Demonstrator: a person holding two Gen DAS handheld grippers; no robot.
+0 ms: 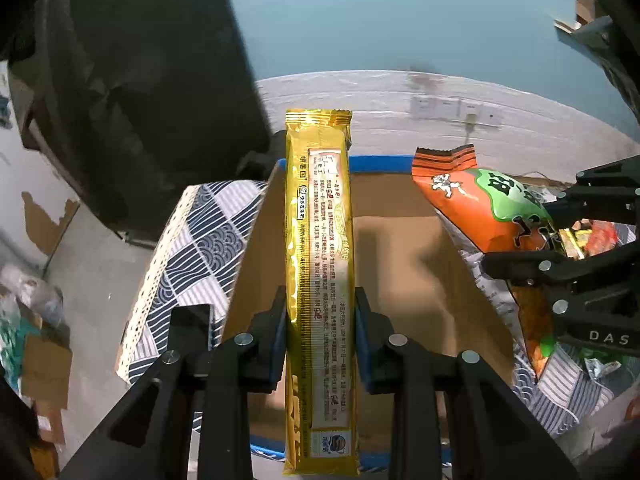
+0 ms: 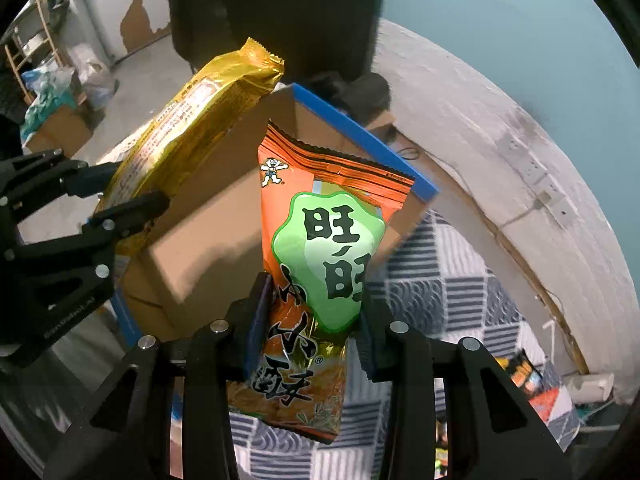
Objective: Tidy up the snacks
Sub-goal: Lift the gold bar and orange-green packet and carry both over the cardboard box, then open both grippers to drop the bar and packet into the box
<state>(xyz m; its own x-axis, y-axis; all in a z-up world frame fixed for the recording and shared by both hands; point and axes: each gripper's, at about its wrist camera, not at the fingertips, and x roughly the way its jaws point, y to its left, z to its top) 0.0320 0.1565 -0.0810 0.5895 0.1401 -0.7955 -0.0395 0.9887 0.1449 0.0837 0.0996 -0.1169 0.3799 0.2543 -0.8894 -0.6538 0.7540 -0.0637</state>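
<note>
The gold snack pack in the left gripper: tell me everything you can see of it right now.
The gold snack pack is a long, narrow, shiny foil wrapper with crimped, serrated end seals and a pale panel of small printed text running its length. It looks sealed and full. The left gripper is shut on its lower half, the fingers pressing both long edges. It points away from the camera, above the open cardboard box, touching nothing but the fingers.
</note>
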